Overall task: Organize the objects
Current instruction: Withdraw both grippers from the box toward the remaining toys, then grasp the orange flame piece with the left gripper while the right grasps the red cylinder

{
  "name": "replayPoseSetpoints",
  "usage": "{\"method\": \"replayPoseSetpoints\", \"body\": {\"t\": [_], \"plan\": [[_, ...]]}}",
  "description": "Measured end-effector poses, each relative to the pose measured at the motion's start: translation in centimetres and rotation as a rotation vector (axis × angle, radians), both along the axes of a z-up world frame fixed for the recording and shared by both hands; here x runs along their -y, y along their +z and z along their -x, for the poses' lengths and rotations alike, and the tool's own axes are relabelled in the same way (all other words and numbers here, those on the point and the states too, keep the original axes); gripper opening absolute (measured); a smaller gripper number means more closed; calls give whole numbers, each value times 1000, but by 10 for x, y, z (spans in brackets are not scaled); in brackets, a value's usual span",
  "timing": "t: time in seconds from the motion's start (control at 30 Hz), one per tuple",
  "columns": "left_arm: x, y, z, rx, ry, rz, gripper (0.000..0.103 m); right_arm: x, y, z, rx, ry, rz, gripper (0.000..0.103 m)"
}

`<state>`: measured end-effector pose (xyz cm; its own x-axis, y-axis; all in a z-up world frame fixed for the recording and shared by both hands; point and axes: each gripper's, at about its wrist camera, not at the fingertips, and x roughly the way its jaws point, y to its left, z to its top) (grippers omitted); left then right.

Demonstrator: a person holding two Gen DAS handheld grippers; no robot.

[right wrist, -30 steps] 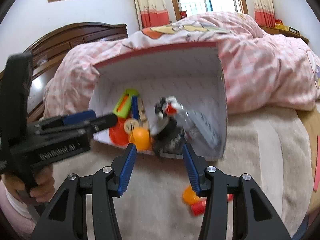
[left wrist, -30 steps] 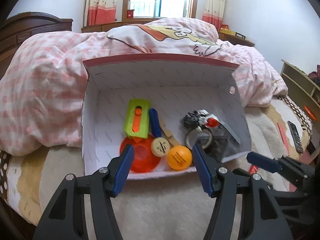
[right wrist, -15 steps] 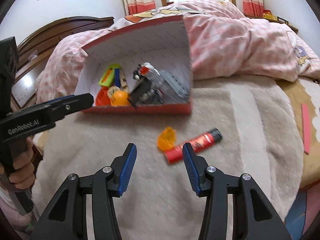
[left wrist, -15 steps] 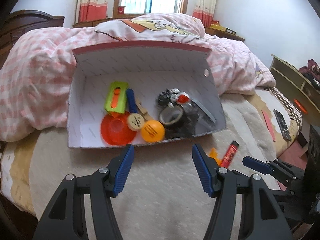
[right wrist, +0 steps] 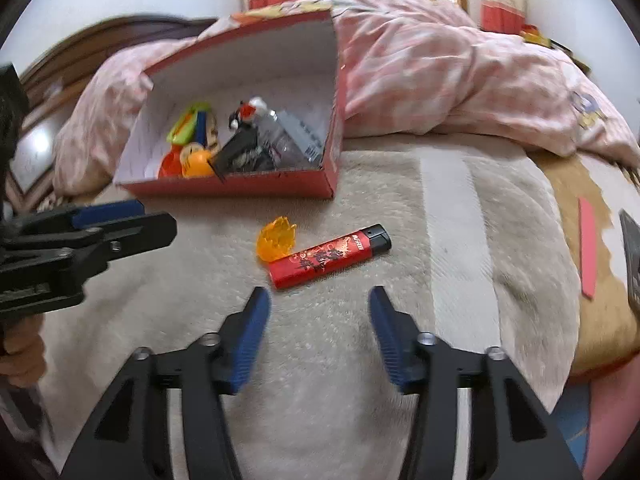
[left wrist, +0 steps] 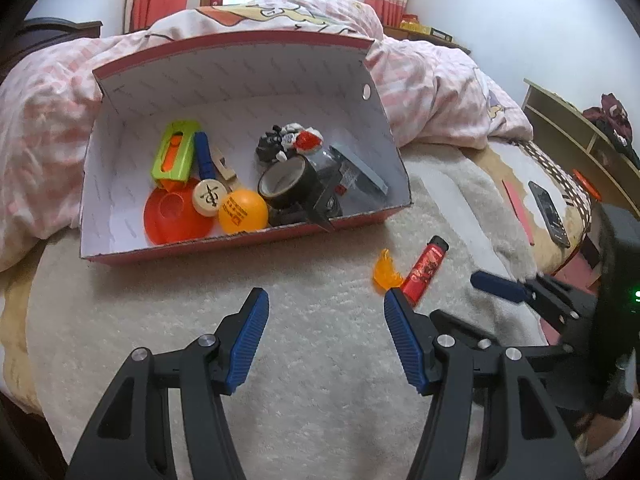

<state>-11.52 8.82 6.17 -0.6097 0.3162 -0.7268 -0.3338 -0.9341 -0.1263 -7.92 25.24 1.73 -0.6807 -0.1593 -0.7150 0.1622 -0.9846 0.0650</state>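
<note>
I read the right wrist view from left to right. At far left the left gripper [right wrist: 120, 220] hangs over the blanket [right wrist: 400, 360], jaws apart and empty. Next, the red box [right wrist: 240, 188] sits against the pink quilt [right wrist: 440, 80], already crowded with toys. In front of it lie an orange plastic piece [right wrist: 277, 243] and a red lighter [right wrist: 330, 256], touching each other.

Risk, my judgement: closing on the lighter may catch the orange piece too, or push the lighter into the soft pile so the pads skid off its smooth sides.

The right gripper [right wrist: 318, 308] sits just short of the lighter. Its jaws have just been opening and now stand wide, nothing between them, touching nothing.
</note>
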Motion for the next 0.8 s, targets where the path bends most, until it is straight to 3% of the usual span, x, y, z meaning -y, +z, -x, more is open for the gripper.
{"method": "replayPoseSetpoints", "body": {"t": [0.13,0.33,0.47,0.8], "plan": [[2,-4,0,12,16,8,61,-2,-4,12,-8,63,-26,85],[5,-10,2,33,30,10,61,-6,1,36,-24,116,-38,86],[5,-12,3,34,31,15,61,-3,-5,48,17,155,-63,86],[-3,-20,10,60,20,24,61,6,-11,42,40,201,-113,86]]}}
